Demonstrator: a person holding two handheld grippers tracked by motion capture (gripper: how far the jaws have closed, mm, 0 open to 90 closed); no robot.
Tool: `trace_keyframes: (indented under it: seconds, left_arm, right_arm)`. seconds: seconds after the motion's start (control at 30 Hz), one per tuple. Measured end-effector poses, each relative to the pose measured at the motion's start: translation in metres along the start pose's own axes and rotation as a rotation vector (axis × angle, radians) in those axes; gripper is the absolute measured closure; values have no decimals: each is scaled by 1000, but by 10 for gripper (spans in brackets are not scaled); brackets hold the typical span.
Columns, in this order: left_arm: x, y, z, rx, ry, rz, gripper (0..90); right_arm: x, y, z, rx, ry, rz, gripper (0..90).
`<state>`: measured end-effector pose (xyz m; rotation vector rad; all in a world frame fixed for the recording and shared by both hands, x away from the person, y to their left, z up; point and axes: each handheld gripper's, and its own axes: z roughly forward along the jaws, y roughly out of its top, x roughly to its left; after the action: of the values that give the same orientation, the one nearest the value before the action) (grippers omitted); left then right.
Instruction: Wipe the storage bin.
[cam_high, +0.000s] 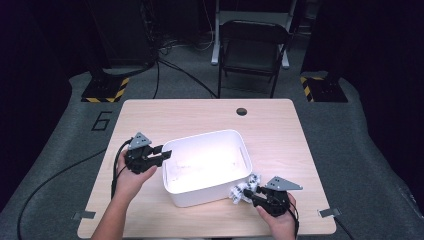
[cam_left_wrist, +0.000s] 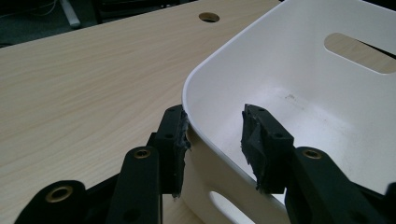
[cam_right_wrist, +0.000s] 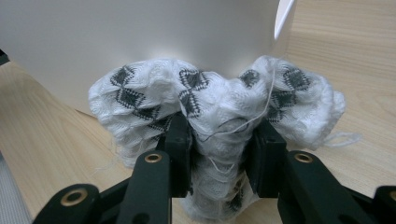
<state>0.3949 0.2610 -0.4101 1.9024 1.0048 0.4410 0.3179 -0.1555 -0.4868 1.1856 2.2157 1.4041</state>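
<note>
Two grippers at work: right gripper (cam_right_wrist: 223, 156) clenched on a bunched white cloth (cam_right_wrist: 215, 100), left gripper (cam_left_wrist: 215, 149) astride the rim of the white bin (cam_high: 240, 145).

Soft, light, floppy cloth with grey diamond pattern and loose threads, apt to sag and snag; best pinched at the gathered middle, as now, just outside the bin's near right corner on the table (cam_high: 150, 112). Left jaws parted, outer pad against the wall, inner one clear, so nothing gripped. Cloth's underside and full extent hidden behind the jaws; faint marks on the bin floor hard to identify.
</note>
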Motion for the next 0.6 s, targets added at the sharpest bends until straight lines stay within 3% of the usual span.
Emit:
trace_keyframes:
  seconds: [0.3, 0.6]
  left_arm:
    - [-8, -4, -6, 3, 28, -2, 591]
    - [-13, -5, -8, 4, 32, 4, 589]
  right_arm:
    - [-6, 3, 2, 6, 17, 0, 650]
    - [2, 22, -21, -116, 22, -18, 649]
